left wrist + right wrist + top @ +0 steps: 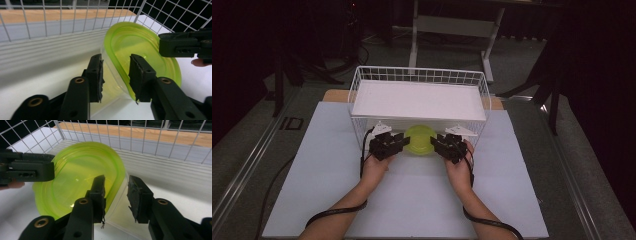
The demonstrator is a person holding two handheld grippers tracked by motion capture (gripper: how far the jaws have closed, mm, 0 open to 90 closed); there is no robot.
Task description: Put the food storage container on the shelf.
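Green bowl (420,140) sits under wire rack (362,85), on surface; left gripper (115,75) & right gripper (115,195) straddle rim, jaws apart, no grip; withdrawal left.

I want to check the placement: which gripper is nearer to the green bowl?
Neither clearly: the left gripper straddles the green bowl's left rim, the right gripper its right rim; each has open jaws around the wall.
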